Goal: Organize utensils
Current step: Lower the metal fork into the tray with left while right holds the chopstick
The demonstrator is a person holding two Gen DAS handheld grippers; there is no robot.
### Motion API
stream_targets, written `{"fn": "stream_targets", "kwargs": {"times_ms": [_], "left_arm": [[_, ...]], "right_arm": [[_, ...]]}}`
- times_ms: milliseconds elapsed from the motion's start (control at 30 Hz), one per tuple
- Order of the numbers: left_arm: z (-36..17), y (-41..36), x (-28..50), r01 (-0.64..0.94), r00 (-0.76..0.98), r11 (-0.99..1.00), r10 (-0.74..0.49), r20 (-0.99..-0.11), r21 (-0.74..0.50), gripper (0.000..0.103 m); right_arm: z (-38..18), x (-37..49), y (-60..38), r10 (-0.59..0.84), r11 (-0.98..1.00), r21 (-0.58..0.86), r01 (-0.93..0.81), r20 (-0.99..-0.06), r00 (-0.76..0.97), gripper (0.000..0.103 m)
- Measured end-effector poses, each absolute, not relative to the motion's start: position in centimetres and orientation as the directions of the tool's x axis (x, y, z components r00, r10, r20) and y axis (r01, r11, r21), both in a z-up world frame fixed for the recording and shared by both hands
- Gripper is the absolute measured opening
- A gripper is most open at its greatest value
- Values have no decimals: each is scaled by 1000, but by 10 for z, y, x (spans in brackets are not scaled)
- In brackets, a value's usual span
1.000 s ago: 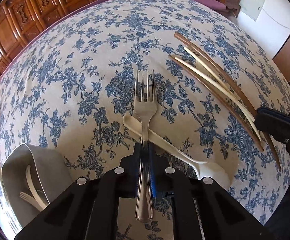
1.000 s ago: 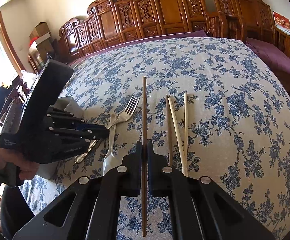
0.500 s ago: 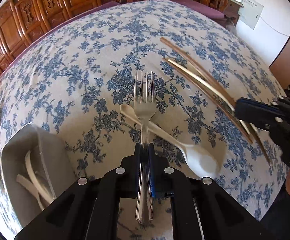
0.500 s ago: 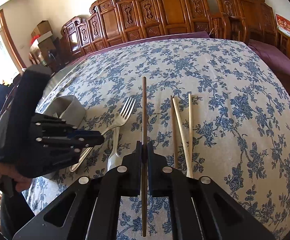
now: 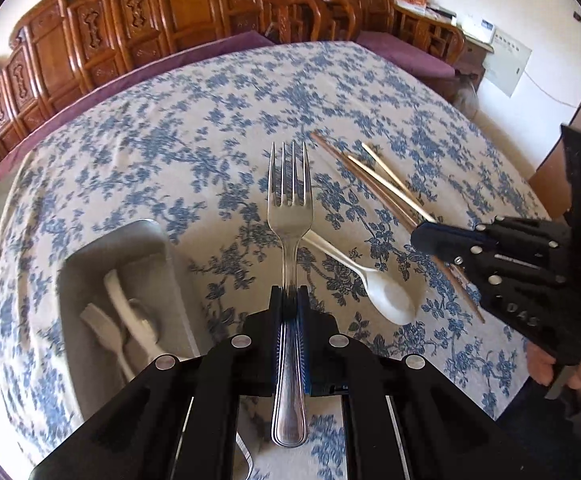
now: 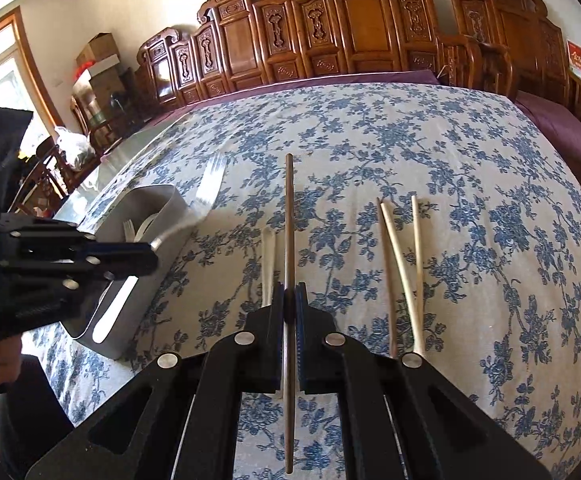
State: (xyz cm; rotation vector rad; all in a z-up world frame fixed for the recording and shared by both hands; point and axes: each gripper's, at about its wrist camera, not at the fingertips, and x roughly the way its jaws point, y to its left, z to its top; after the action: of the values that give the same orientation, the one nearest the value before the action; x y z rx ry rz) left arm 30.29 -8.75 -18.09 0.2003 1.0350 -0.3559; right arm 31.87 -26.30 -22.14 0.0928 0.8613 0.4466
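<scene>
**Fork to caddy, chopstick waits**

Left wrist: left claw (image 5: pixel 289 294) pinches metal fork (image 5: pixel 290 216) above bench; lower it tines-down into grey caddy (image 5: pixel 158 240) (plastic cutlery inside).

Right wrist: right claw (image 6: pixel 289 294) pinches dark chopstick (image 6: pixel 289 216); keep clear.

Each fisheye camera sits just behind its own hand-held gripper and looks forward and down along the fingers, close over the table (image 5: pixel 138 168). The left view faces across the table toward the carved wooden chairs (image 5: pixel 194 4), with the right hand-held gripper (image 5: pixel 418 236) at its right edge. The right view faces the same chairs and shows the left hand-held gripper (image 6: pixel 152 258) at its left. Both share the grey bin (image 6: pixel 146 200) and the pale chopsticks (image 6: pixel 400 272).
</scene>
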Motion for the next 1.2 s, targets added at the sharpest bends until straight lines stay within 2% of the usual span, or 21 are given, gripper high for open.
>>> {"fn": "stream_targets", "kwargs": {"times_ms": [367,800,1200], "left_arm": [[-157,-38,286,299,532,954,-179,-828,-13,6],[-217,28,297,125,503,990,-122,-856,-67,6],[-232,39,295,99,500,994,-95,-861,-52,7]], "right_arm": [[-219,304,-234,448,881,246,-404,-708,546,6],[-230,303,-214,433,880,218,-422,-735,521,6],[-237,306,-203,418,883,202,-423,-748,516,6]]}}
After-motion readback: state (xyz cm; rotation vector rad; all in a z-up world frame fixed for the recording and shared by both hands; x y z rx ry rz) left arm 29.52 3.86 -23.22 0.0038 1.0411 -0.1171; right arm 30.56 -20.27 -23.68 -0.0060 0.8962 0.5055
